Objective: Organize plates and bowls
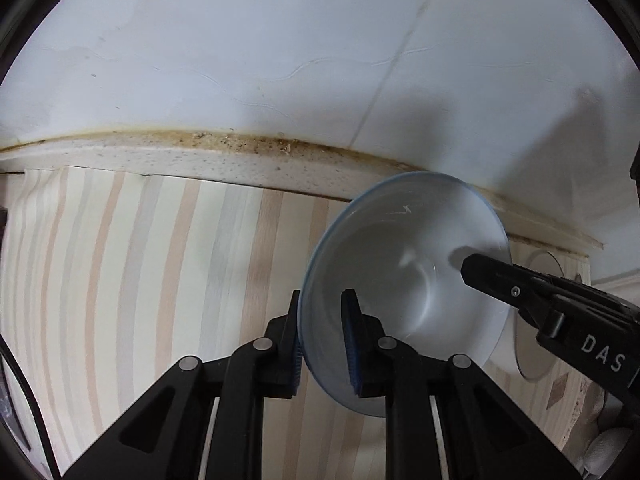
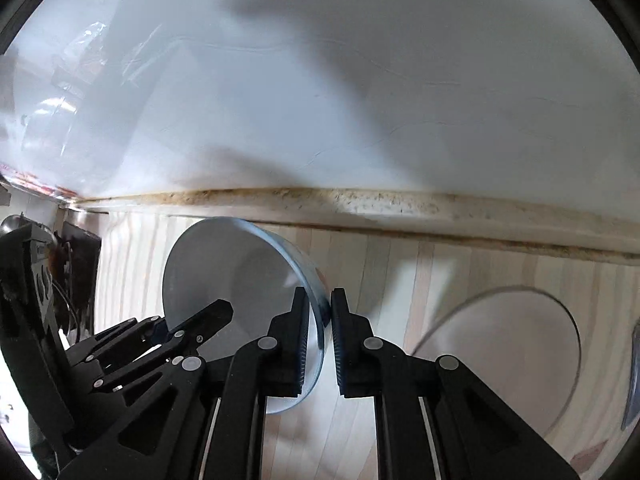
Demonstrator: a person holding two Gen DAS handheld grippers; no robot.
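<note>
Both my grippers pinch one tilted bowl (image 1: 404,280) by opposite rims.
If left gripper (image 1: 325,344) and right gripper (image 2: 320,344), both closed on it, diverge, it slips onto the plate (image 2: 504,356).

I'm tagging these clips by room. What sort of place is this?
Probably a home kitchen counter. A blue glass bowl is gripped at its rim by both the left tongs and the right tongs, above a striped wood-pattern countertop meeting a white wall along a stained seam.

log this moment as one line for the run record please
left claw: shut on blue bowl rim | right claw: shut on opposite rim | bowl: tilted, above striped counter | clear plate: on counter
</note>
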